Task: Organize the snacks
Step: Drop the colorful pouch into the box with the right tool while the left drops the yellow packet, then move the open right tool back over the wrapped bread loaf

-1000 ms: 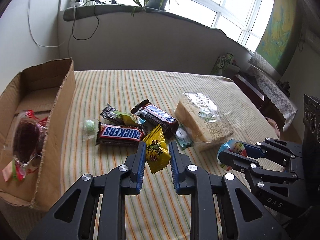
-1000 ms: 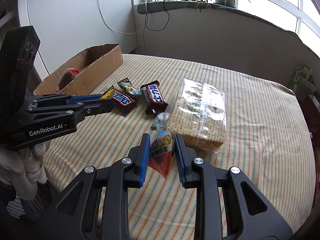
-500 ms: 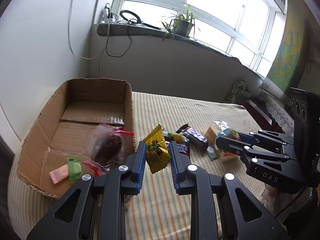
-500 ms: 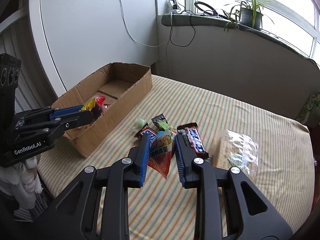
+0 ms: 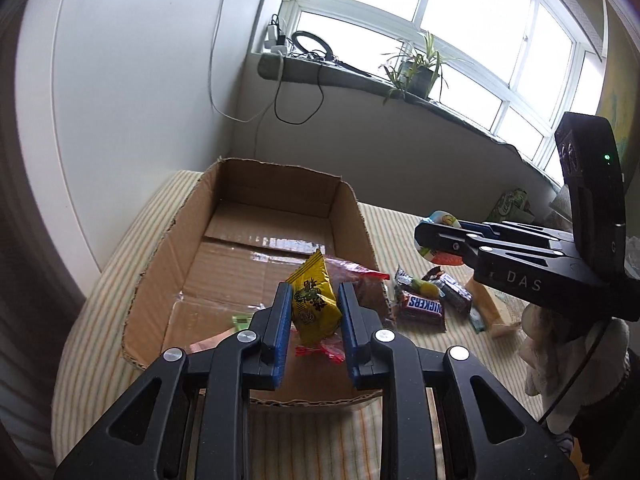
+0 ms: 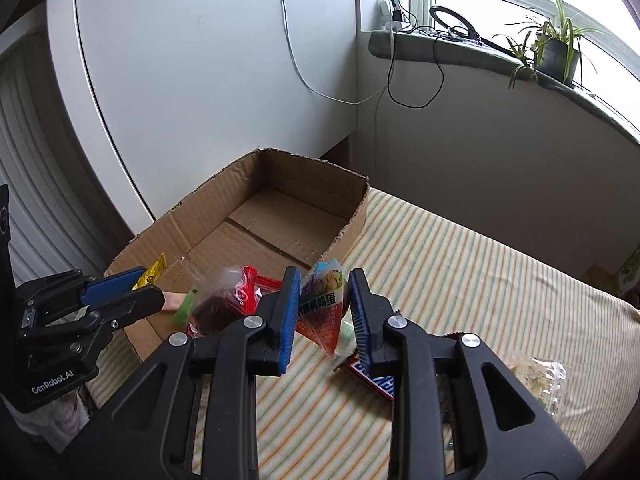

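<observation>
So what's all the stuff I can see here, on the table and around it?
cardboard box: one, brown, open, on the striped tablecloth's left end
striped tablecloth: one, cream with green and orange lines, over the table
red-wrapped dark snack: one, inside the box
green candy: one, small, inside the box
Snickers bar: one, brown, on the cloth right of the box
other wrapped bars: a few, dark, beside the Snickers
clear cracker pack: one, right edge of the cloth
potted plant: one, green, on the windowsill
cables and charger: several, on the sill and wall
yellow packet: one, in the left tongs
blue-and-orange packet: one, in the right tongs
</observation>
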Available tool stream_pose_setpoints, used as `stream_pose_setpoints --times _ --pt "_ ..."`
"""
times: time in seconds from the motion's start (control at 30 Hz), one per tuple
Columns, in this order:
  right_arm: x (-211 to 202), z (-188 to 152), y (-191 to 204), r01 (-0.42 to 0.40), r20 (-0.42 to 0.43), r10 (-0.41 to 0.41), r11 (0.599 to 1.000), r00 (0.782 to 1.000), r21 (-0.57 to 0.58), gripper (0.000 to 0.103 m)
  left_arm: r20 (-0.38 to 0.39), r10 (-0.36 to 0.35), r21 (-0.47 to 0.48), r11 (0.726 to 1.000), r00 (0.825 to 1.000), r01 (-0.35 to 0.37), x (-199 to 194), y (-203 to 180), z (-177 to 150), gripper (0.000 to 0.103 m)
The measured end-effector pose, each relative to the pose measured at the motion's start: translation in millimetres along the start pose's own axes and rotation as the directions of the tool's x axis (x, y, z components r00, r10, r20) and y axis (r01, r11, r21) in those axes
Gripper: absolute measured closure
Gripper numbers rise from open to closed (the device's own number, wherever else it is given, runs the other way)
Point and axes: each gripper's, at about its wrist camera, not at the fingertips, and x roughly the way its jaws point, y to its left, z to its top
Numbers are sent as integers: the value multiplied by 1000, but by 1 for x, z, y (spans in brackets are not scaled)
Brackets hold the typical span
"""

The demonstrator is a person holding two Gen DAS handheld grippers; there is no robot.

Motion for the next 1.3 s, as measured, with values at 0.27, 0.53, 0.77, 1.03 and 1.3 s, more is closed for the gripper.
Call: stream_pose_setpoints --times 0.27,0.53,0.77,1.03,1.3 --pt "32 19 20 -21 -26 20 1000 999 -17 77 -4 21 -31 999 1000 -21 2 19 0 82" --pt "55 28 27 -32 -53 31 999 998 -18 77 -4 14 -43 999 1000 -14 4 25 0 81" --pt "58 31 28 -51 -41 51 999 998 1 31 -4 15 -53 998 1000 -15 4 28 -1 79" --pt "44 30 28 -53 -11 53 999 999 -12 26 5 21 -63 998 1000 -20 -1 27 -1 41" --pt "26 27 20 -41 13 41 999 999 -1 26 5 12 -50 999 1000 -11 -5 16 -2 41"
